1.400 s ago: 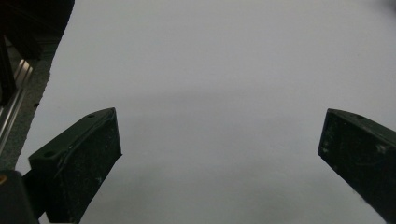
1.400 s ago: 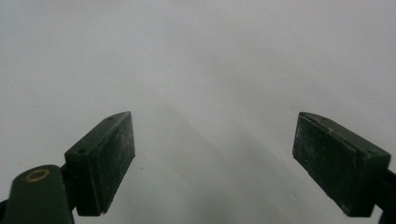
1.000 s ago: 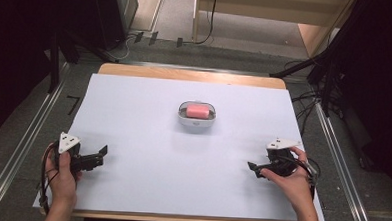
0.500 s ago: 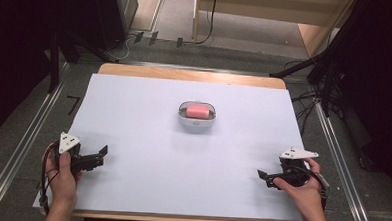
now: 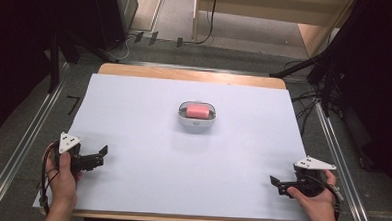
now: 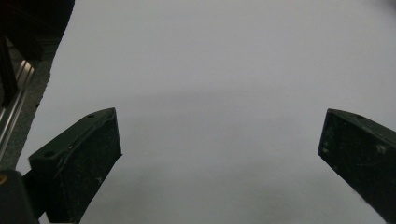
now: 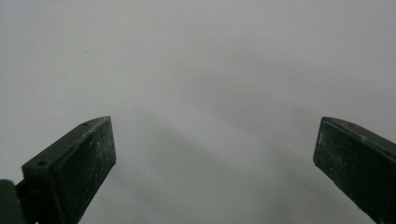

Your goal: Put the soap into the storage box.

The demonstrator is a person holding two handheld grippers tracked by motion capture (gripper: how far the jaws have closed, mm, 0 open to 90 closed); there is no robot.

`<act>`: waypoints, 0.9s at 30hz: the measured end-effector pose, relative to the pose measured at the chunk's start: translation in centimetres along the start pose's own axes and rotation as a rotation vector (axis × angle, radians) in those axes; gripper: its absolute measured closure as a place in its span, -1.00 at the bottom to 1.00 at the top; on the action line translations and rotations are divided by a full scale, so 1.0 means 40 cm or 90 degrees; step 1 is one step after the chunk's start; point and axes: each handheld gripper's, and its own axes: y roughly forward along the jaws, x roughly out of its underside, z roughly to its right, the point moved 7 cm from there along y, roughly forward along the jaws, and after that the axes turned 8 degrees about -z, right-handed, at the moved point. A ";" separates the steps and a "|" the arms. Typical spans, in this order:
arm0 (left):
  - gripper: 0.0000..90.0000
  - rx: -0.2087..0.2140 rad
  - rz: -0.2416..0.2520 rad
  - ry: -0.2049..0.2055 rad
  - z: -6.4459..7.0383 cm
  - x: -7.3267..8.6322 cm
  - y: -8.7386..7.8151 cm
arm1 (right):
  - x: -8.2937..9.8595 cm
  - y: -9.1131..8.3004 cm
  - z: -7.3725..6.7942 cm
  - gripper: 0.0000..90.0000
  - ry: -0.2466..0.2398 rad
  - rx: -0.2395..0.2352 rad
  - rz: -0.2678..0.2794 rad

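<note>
A small white oval dish (image 5: 197,121) holding a pink block (image 5: 197,111) stands on the white sheet (image 5: 147,138), a little beyond the table's middle. My left gripper (image 5: 101,156) rests low at the near left, open, jaws pointing right. In the left gripper view its jaws (image 6: 219,149) stand wide apart over bare white sheet. My right gripper (image 5: 277,185) sits at the near right corner, open, jaws pointing left. The right gripper view shows its jaws (image 7: 215,149) spread wide with nothing between them. Both grippers are far from the dish.
The sheet covers a wooden table whose far edge (image 5: 185,74) shows bare. Metal floor rails run along the left (image 5: 27,138) and right (image 5: 339,157) sides. Cables (image 5: 309,98) lie on the floor beyond the right edge. Dark equipment stands on both sides.
My right gripper has drawn back and to the right, toward the table's near right corner. The left gripper and the dish have not moved.
</note>
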 end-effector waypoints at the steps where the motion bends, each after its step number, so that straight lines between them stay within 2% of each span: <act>1: -1.00 0.000 0.000 0.000 0.000 0.000 0.000 | 0.002 -0.003 0.002 -1.00 0.006 0.000 0.003; 9: -1.00 0.000 0.001 0.000 0.000 0.000 0.000 | 0.021 -0.018 0.027 -1.00 0.027 0.007 0.023; 17: -1.00 -0.002 0.001 0.001 0.000 0.000 -0.001 | 0.053 -0.010 0.042 -1.00 0.052 0.018 0.032; 24: -1.00 -0.004 0.001 0.002 0.000 0.000 0.000 | 0.065 -0.020 0.049 -1.00 0.070 0.031 0.082; 27: -1.00 -0.004 0.001 0.002 0.000 0.000 -0.001 | 0.066 -0.025 0.047 -1.00 0.067 0.042 0.098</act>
